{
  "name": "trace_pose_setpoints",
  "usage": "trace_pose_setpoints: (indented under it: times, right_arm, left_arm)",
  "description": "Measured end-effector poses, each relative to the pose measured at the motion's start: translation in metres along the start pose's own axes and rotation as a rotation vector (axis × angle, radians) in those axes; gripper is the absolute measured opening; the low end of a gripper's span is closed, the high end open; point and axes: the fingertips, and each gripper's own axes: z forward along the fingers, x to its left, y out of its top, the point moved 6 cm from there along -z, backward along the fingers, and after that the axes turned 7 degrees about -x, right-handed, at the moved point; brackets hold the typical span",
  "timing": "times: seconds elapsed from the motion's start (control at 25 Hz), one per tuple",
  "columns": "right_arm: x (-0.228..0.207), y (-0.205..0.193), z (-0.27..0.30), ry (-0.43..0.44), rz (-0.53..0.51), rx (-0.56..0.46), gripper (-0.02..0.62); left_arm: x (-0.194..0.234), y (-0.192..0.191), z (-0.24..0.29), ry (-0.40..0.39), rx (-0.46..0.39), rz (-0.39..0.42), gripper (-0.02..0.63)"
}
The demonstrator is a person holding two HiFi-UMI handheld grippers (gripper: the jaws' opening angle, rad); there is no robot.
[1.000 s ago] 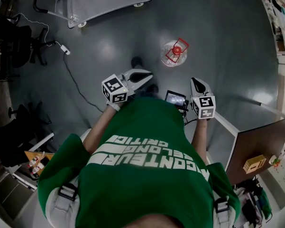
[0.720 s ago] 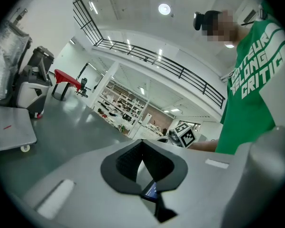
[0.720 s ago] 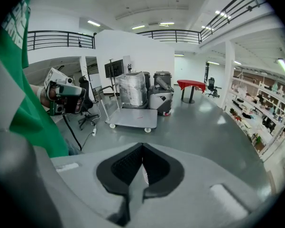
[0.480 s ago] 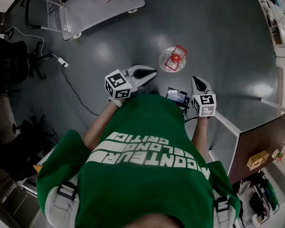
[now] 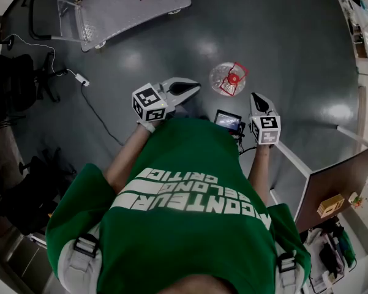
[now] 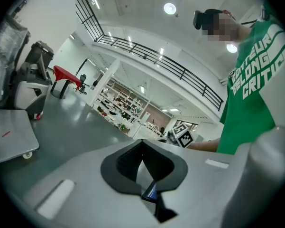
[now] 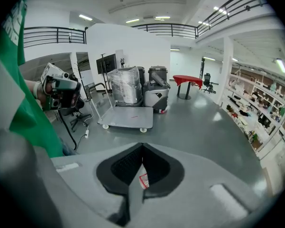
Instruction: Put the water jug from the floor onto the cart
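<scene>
The water jug (image 5: 228,78) is clear with a red cap and handle and stands on the grey floor just ahead of me in the head view. The flat grey cart (image 5: 128,5) is parked farther off at the upper left; it also shows in the right gripper view (image 7: 125,118). My left gripper (image 5: 185,89) is shut and empty, a short way left of the jug. My right gripper (image 5: 261,101) is shut and empty too, just right of the jug and nearer to me. In both gripper views the jaws meet, left (image 6: 142,144) and right (image 7: 142,147).
A cable with a power block (image 5: 81,78) runs across the floor left of me, near office chairs (image 5: 24,60). A brown table (image 5: 337,188) stands at the right. Behind the cart are a wrapped pallet (image 7: 125,87), a machine and a red table (image 7: 189,80).
I have stepped toward the jug with both grippers carried forward. The jug now lies closer to them, nearly between the two. Both grippers stay shut.
</scene>
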Motion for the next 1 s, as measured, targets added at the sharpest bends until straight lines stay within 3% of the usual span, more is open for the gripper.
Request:
trace_pose_setpoints:
  times: [0.36, 0.64, 1.0]
  right_arm:
    - [0.004, 0.013, 0.033, -0.046, 0.007, 0.039, -0.006]
    - [-0.005, 0.008, 0.051, -0.099, 0.033, 0.034, -0.006]
    - [-0.033, -0.043, 0.093, -0.17, 0.148, 0.041, 0.026]
  left_arm:
    - [0.037, 0.013, -0.02, -0.033, 0.021, -0.022, 0.015]
    - [0.06, 0.018, -0.013, -0.124, 0.107, 0.013, 0.015]
    - [0.096, -0.013, 0.033, -0.184, 0.198, -0.013, 0.015]
